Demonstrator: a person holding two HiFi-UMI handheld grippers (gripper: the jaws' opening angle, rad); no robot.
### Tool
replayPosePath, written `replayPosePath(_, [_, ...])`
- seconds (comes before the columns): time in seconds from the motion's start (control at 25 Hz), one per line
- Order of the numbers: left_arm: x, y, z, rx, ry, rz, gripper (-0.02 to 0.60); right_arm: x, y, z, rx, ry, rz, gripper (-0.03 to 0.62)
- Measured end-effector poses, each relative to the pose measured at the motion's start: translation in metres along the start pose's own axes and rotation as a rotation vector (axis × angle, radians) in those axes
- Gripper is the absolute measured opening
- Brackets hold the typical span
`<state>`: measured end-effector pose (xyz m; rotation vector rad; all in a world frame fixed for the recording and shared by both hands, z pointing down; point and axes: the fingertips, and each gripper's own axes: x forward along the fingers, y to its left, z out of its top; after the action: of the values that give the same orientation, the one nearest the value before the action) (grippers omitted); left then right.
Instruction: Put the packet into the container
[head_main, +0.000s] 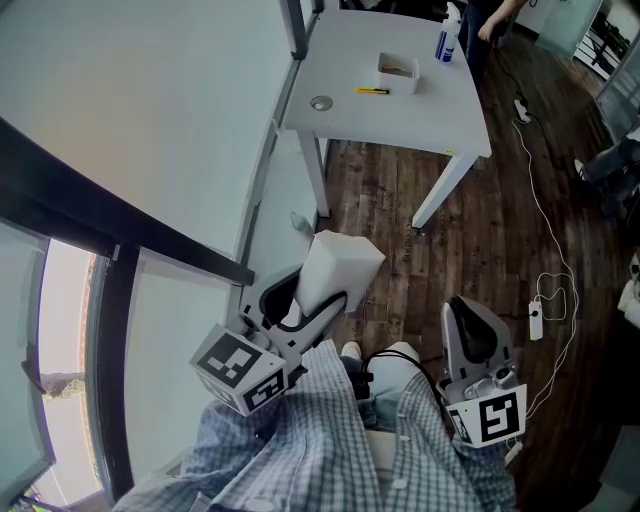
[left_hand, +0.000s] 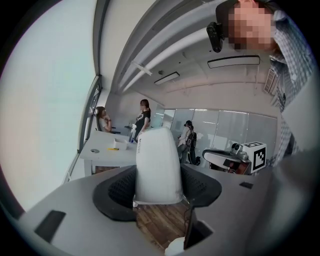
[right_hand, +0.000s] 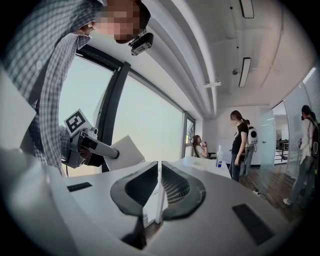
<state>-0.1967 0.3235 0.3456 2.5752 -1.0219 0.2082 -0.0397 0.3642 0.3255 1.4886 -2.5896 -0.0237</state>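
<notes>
A white packet (head_main: 342, 262) stands up between the jaws of my left gripper (head_main: 303, 302), which is shut on its lower end and held low over the wooden floor. In the left gripper view the packet (left_hand: 159, 162) fills the gap of the gripper (left_hand: 160, 189), with both black pads against its sides. The small white container (head_main: 397, 72) sits on the white table (head_main: 400, 115) far ahead and shows again as a small container (left_hand: 121, 143). My right gripper (head_main: 469, 318) hangs to the right, shut on nothing, and in its own view the gripper (right_hand: 159, 186) has its jaws together.
On the table lie a yellow pen (head_main: 372, 91), a spray bottle (head_main: 448, 35) and a small round disc (head_main: 321, 102). A glass wall (head_main: 150, 120) runs along the left. A white cable (head_main: 545, 240) with a power strip trails over the floor at right. People (right_hand: 241, 142) stand and sit beyond the table.
</notes>
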Motion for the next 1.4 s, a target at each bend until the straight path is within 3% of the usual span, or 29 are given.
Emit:
replayPosePath(0.72, [0.026, 0.006, 0.011, -0.010, -0.018, 0.027, 0.265, 0.017, -0.025, -0.006, 0.014, 0.014, 0.040, 0.032])
replayPosePath(1.4, [0.104, 0.012, 0.045, -0.018, -0.023, 0.090, 0.265, 0.067, -0.108, -0.001, 0.010, 0.000, 0.135, 0.032])
